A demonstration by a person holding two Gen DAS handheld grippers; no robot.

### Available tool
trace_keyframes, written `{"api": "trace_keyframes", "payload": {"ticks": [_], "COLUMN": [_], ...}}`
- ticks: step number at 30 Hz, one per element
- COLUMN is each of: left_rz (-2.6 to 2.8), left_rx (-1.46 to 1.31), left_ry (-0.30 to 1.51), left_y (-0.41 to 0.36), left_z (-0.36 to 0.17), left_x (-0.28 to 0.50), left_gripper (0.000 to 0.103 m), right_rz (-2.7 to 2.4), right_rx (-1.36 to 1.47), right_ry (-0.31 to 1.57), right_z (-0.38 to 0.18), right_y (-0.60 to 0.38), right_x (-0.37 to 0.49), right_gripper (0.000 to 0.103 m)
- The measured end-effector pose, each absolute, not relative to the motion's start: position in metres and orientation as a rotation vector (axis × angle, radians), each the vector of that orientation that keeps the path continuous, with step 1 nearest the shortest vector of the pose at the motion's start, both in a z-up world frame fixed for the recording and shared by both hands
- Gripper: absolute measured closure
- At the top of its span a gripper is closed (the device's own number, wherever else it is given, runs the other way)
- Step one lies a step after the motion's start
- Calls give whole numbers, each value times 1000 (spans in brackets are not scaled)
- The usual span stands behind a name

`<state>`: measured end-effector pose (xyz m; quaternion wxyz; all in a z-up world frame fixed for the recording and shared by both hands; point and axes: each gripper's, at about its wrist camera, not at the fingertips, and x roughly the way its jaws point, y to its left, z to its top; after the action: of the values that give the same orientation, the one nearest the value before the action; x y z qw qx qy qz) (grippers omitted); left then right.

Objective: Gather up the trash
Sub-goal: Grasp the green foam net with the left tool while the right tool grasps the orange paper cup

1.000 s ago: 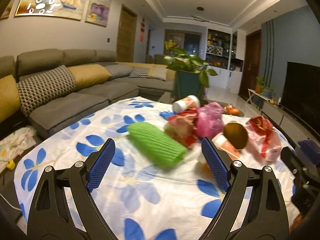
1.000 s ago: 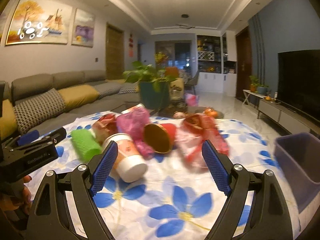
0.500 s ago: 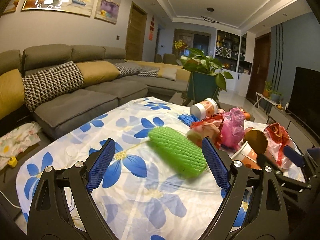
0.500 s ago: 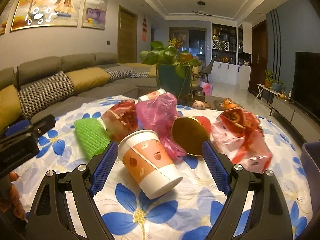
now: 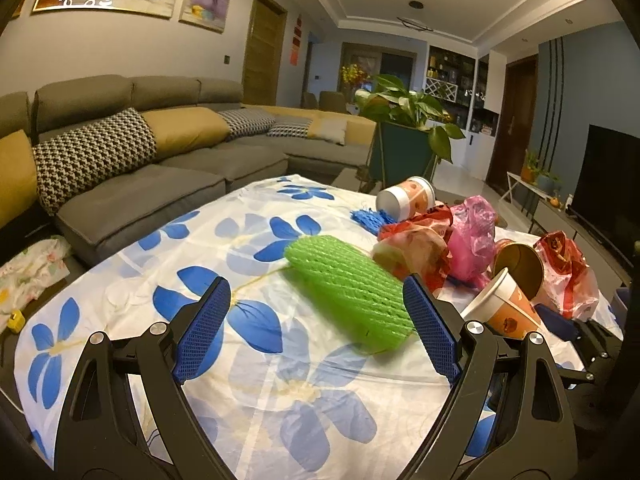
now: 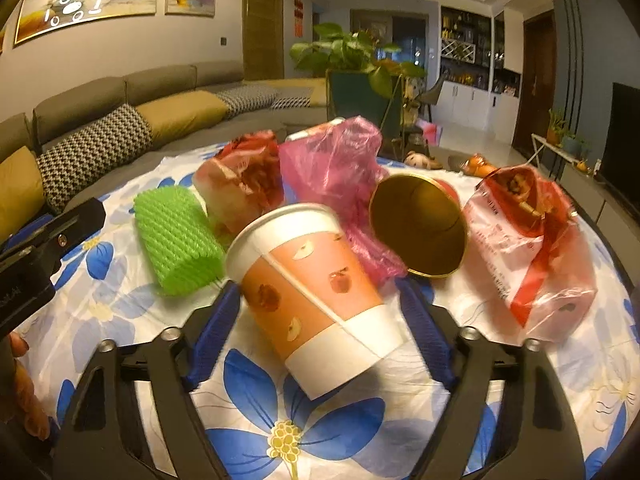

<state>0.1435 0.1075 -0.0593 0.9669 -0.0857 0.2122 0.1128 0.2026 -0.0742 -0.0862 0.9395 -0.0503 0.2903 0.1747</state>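
Trash lies on a table with a blue-flower cloth [image 5: 120, 280]. A green foam net sleeve [image 5: 348, 284] lies just ahead of my open left gripper [image 5: 316, 332], nearer its right finger. My open right gripper [image 6: 320, 332] has its fingers on either side of a tipped orange-and-white paper cup [image 6: 316, 292], which also shows in the left wrist view [image 5: 500, 304]; contact is unclear. Behind it lie a gold-lined red cup [image 6: 420, 228], a pink plastic bag [image 6: 336, 168], a red-and-clear bag [image 6: 528, 236] and a red crumpled wrapper [image 6: 244, 180]. The green sleeve [image 6: 176, 240] lies to its left.
A second paper cup [image 5: 404, 200] and a blue net [image 5: 368, 218] lie at the table's far side. A grey sofa [image 5: 140, 184] runs along the left. A potted plant [image 5: 404, 128] stands beyond the table. A dark TV [image 5: 612, 184] is at the right.
Both grippers have moved forward. The green sleeve now lies closer to the left gripper, and the orange cup has come between the right gripper's fingers.
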Motion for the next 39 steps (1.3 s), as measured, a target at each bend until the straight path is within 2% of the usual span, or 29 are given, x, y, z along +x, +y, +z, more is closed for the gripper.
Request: {"api": "trace_keyframes", "payload": {"ticks": [8, 15, 18, 20, 21, 23, 24, 26, 29, 32, 39], "left_rz": [205, 181, 178, 161, 153, 127, 118, 93, 74, 61, 77], "left_rx": [-171, -198, -195, -196, -203, -232, -253, -274, -285, -290, -266], "left_ry": [455, 514, 570, 628, 648, 683, 691, 687, 683, 656, 583], "left_y": [104, 99, 96, 96, 97, 102, 106, 107, 106, 102, 90], "left_z": [-60, -65, -73, -82, -85, -91, -93, -93, -94, -90, -76], "left_x": [150, 170, 185, 196, 199, 204, 205, 204, 203, 194, 164], "left_gripper": [17, 17, 26, 39, 42, 60, 63, 77, 89, 92, 93], "right_rz": [385, 372, 356, 354, 353, 353, 353, 354, 359, 358, 327], "right_rx": [-90, -50, -37, -30, -24, -11, -6, 8, 37, 57, 72], "right_ry": [583, 503, 474, 462, 458, 452, 449, 442, 438, 431, 410], "right_z": [-82, -68, -63, -60, -58, -56, -55, -53, -51, -50, -45], "right_y": [-77, -94, -105, -110, -113, -117, -117, -122, -128, -134, -148], "right_x": [195, 172, 159, 153, 151, 146, 144, 138, 132, 125, 110], "right_gripper": [44, 45, 45, 45, 45, 45, 45, 45, 45, 45, 45]}}
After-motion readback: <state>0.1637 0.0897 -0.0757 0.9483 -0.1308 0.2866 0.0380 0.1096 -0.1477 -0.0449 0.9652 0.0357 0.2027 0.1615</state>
